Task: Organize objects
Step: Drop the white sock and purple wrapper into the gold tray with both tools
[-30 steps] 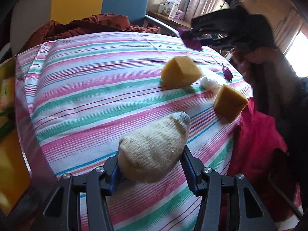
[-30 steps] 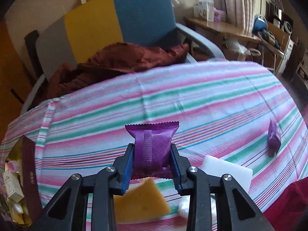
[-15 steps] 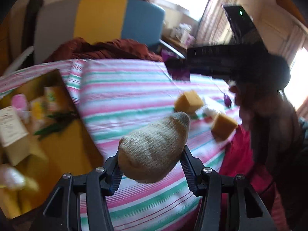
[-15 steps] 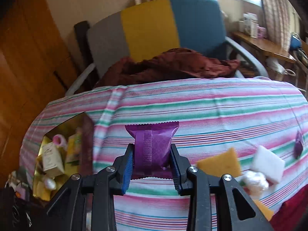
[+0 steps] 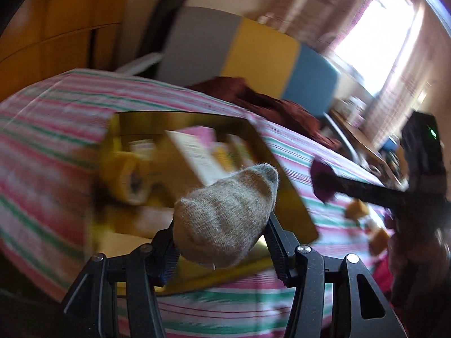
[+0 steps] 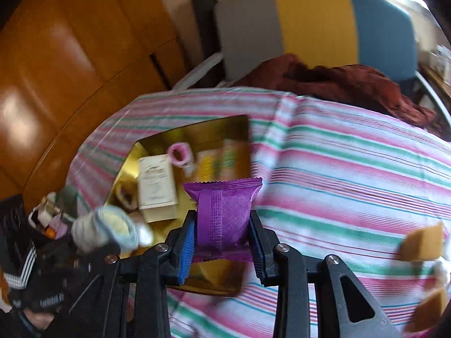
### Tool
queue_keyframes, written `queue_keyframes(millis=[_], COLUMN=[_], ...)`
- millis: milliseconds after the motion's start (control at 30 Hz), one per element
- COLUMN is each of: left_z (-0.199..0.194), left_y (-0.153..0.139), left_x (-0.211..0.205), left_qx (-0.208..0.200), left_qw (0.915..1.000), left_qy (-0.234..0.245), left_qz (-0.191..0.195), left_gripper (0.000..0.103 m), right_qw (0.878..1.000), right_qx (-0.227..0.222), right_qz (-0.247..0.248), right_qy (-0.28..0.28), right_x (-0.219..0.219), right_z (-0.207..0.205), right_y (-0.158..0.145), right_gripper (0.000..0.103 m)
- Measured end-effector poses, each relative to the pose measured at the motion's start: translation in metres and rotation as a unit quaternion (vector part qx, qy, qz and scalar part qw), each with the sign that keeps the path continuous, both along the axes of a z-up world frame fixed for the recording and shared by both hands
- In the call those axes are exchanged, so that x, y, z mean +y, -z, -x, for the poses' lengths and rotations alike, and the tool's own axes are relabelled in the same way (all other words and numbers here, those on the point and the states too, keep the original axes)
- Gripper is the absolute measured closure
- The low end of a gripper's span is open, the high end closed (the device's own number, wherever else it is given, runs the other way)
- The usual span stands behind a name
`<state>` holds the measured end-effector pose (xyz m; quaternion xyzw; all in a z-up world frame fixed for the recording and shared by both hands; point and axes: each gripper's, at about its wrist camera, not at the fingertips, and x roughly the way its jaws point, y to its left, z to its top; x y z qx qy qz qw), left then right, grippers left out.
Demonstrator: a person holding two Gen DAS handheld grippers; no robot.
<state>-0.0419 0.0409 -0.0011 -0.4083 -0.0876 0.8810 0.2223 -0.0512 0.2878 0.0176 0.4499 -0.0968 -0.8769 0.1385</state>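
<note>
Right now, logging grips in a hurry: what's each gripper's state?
Left gripper: closed on the beige knitted sock.
Right gripper: closed on the purple foil snack packet.

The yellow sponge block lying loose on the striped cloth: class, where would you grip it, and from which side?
Grip the yellow sponge block across its two flat opposite faces, coming down from above; it lies free on the striped cloth, and its soft body should give under the pads.

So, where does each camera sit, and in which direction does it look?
Left wrist: on the left gripper, looking down over the sock at the gold box; the right gripper shows at right.
Right wrist: on the right gripper, over the purple packet toward the box; a striped sleeve shows.
Both share the box, striped cloth and chair.
</note>
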Motion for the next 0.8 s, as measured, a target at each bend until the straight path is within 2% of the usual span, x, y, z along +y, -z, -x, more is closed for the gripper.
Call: queue_keyframes(millis=[133, 200, 267, 333, 467, 600, 800], left_z=[0.016, 0.022, 0.024, 0.023, 0.014, 0.003, -0.011], left_y=[0.007, 0.011, 0.013, 0.014, 0.01, 0.005, -0.002], left_x=[-0.024, -0.032, -0.043, -0.047, -0.047, -0.042, -0.025], left_qx=[-0.005, -0.008, -0.013, -0.013, -0.002, 0.015, 0.034], left_qw=[0.9988, 0.9977, 0.9966, 0.9953, 0.9944, 0.9943, 0.9941], left_qy=[-0.047, -0.067, -0.082, -0.096, -0.104, -0.1, -0.082], left_qz=[0.011, 0.011, 0.003, 0.001, 0.019, 0.035, 0.062], left_gripper=[0.045, 0.039, 0.029, 0.026, 0.026, 0.025, 0.024], right_qw=[1.0, 0.999, 0.999, 0.999, 0.998, 0.998, 0.998], right_qx=[-0.01, -0.02, -0.026, -0.031, -0.039, -0.031, -0.022], right_qz=[0.0, -0.001, 0.0, -0.003, -0.013, -0.038, -0.049], right_qy=[-0.026, -0.032, -0.041, -0.045, -0.047, -0.037, -0.018], right_x=[-0.032, -0.041, -0.05, -0.054, -0.057, -0.058, -0.054], right_z=[0.006, 0.008, 0.007, 0.005, -0.001, -0.011, -0.024], right_y=[0.005, 0.009, 0.013, 0.016, 0.021, 0.022, 0.022], right_gripper=[0.066, 0.052, 0.048, 0.048, 0.048, 0.043, 0.041])
